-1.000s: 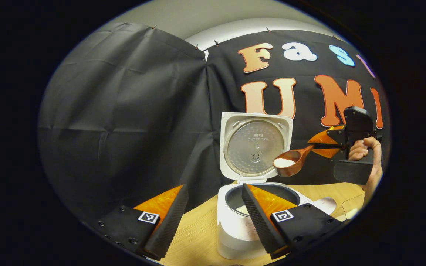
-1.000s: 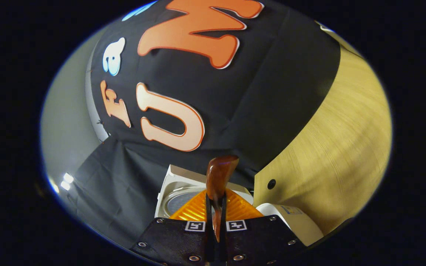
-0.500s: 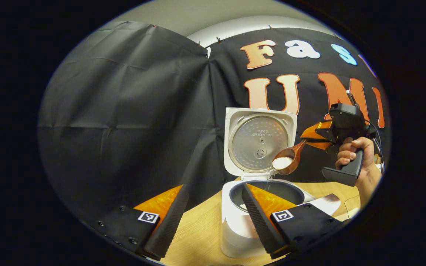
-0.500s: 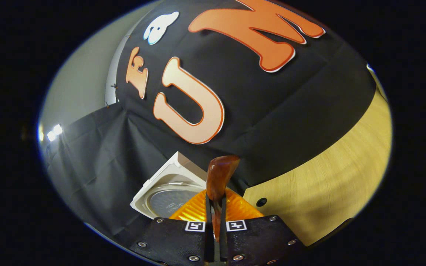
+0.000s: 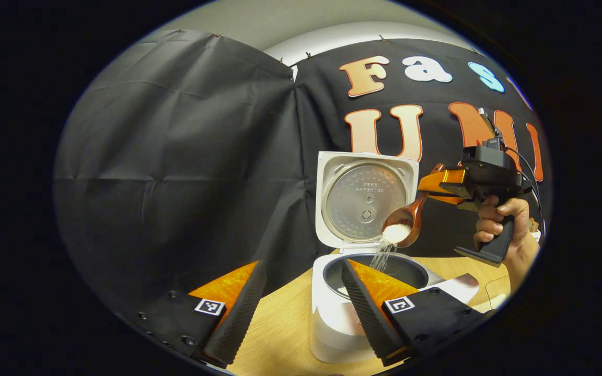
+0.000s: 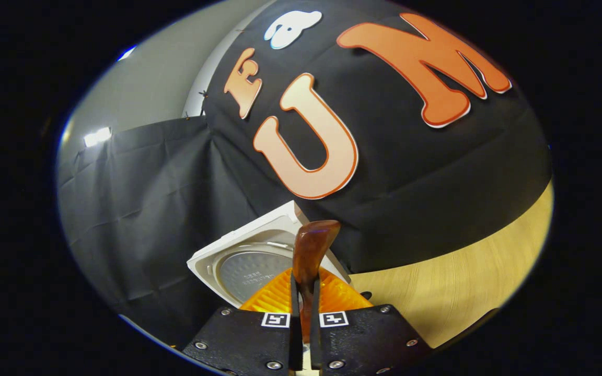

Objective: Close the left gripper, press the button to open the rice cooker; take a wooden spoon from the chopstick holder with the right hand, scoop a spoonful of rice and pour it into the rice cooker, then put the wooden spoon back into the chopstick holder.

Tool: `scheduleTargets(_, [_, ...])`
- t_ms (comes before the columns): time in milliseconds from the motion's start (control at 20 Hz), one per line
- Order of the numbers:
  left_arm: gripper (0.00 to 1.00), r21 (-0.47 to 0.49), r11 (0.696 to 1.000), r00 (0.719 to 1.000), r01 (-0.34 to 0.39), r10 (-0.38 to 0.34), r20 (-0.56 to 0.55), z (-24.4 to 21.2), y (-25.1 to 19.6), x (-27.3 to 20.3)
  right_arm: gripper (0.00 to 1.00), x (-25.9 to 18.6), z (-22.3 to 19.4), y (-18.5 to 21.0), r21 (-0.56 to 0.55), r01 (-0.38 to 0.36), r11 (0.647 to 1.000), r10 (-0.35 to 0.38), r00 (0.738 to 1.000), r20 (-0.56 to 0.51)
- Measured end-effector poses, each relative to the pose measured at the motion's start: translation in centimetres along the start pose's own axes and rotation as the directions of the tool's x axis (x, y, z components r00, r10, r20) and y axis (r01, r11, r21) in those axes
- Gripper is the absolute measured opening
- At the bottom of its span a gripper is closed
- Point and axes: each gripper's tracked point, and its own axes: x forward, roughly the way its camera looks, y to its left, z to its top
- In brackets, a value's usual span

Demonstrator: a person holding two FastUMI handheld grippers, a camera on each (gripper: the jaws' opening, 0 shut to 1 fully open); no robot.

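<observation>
The white rice cooker (image 5: pixel 332 318) stands on the wooden table with its lid (image 5: pixel 366 201) raised upright. In the left gripper view, a hand holds my right gripper (image 5: pixel 429 189) above the pot, shut on the wooden spoon (image 5: pixel 405 222). The spoon tips down and white rice (image 5: pixel 384 253) streams from it into the inner pot (image 5: pixel 405 265). My left gripper (image 5: pixel 298 303) hangs open in front of the cooker, nothing between its fingers. In the right gripper view, my right gripper (image 6: pixel 303 292) clamps the spoon handle (image 6: pixel 309 256), with the lid (image 6: pixel 249 263) behind it.
The wooden table (image 5: pixel 280 334) runs under the cooker, and a pale flat object (image 5: pixel 460 287) lies to the cooker's right. Black cloth walls close off the back and left. In the right gripper view the table (image 6: pixel 463 287) shows at lower right.
The right gripper has rolled and tipped the spoon over the pot; rice that sat in the bowl now pours out. The left gripper has stayed open and nearly still.
</observation>
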Motion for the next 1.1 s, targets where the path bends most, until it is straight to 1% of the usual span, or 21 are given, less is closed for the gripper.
scheduleTargets(50, [0.91, 0.002, 1.000, 1.000, -0.002, 0.002, 0.000, 0.0, 0.0, 0.0, 0.06, 0.0, 0.0, 0.1, -0.033, -0.008, 0.999, 0.008, 1.000, 0.005])
scheduleTargets(100, [0.95, 0.003, 1.000, 1.000, 0.002, -0.002, 0.001, 0.0, -0.1, 0.0, 0.06, 0.1, 0.0, 0.7, -0.057, -0.028, 0.998, 0.029, 1.000, 0.009])
scheduleTargets(150, [0.91, 0.005, 1.000, 1.000, 0.000, 0.000, 0.001, 0.1, 0.0, 0.0, 0.06, 0.1, 0.0, 0.8, -0.090, -0.039, 0.995, 0.040, 0.999, 0.010])
scheduleTargets(300, [0.91, 0.008, 1.000, 1.000, 0.001, -0.001, 0.005, 0.1, 0.0, 0.0, 0.06, 0.0, 0.2, 1.8, -0.167, -0.082, 0.982, 0.086, 0.996, 0.015])
scheduleTargets(500, [0.91, 0.014, 1.000, 1.000, -0.005, 0.005, 0.018, 0.5, 0.1, -0.2, 0.06, -0.7, 0.7, 3.1, -0.271, -0.101, 0.957, 0.113, 0.993, 0.031])
scheduleTargets(550, [0.95, 0.016, 1.000, 1.000, -0.006, 0.005, 0.022, 0.6, 0.1, -0.2, 0.06, -0.8, 0.8, 3.2, -0.300, -0.098, 0.949, 0.114, 0.993, 0.034])
scheduleTargets(600, [0.95, 0.017, 1.000, 1.000, -0.007, 0.007, 0.025, 0.7, 0.1, -0.2, 0.06, -0.9, 0.6, 3.8, -0.327, -0.107, 0.939, 0.125, 0.992, 0.034])
scheduleTargets(650, [0.95, 0.019, 1.000, 1.000, -0.007, 0.006, 0.028, 0.8, 0.0, -0.3, 0.06, -1.1, 0.6, 4.0, -0.362, -0.113, 0.925, 0.134, 0.990, 0.033])
scheduleTargets(700, [0.91, 0.018, 1.000, 1.000, -0.009, 0.008, 0.030, 0.9, 0.0, -0.3, 0.06, -1.2, 0.5, 4.5, -0.400, -0.127, 0.908, 0.152, 0.988, 0.030])
scheduleTargets(850, [0.91, 0.021, 1.000, 0.999, -0.006, 0.005, 0.035, 1.0, 0.1, -0.8, 0.06, -1.7, -0.1, 5.5, -0.542, -0.128, 0.831, 0.181, 0.982, 0.046])
scheduleTargets(900, [0.95, 0.026, 1.000, 0.999, -0.007, 0.006, 0.037, 1.1, 0.0, -0.7, 0.06, -2.1, -0.5, 6.0, -0.578, -0.129, 0.806, 0.192, 0.980, 0.049])
scheduleTargets(950, [0.95, 0.033, 0.999, 0.999, -0.008, 0.007, 0.041, 1.2, 0.0, -0.8, 0.06, -2.3, -0.8, 6.6, -0.605, -0.139, 0.784, 0.210, 0.977, 0.047])
scheduleTargets(1000, [0.95, 0.040, 0.999, 0.999, -0.010, 0.008, 0.046, 1.4, -0.1, -0.8, 0.10, -2.3, -1.0, 6.8, -0.626, -0.160, 0.763, 0.235, 0.971, 0.038])
scheduleTargets(1050, [0.91, 0.045, 0.999, 0.999, -0.005, 0.003, 0.047, 1.4, -0.4, -0.9, 0.06, -2.3, -1.1, 7.0, -0.648, -0.172, 0.742, 0.253, 0.967, 0.032])
scheduleTargets(1100, [0.95, 0.049, 0.999, 0.999, -0.003, 0.000, 0.053, 1.6, -0.6, -1.0, 0.06, -2.5, -1.1, 7.2, -0.675, -0.179, 0.716, 0.267, 0.963, 0.026])
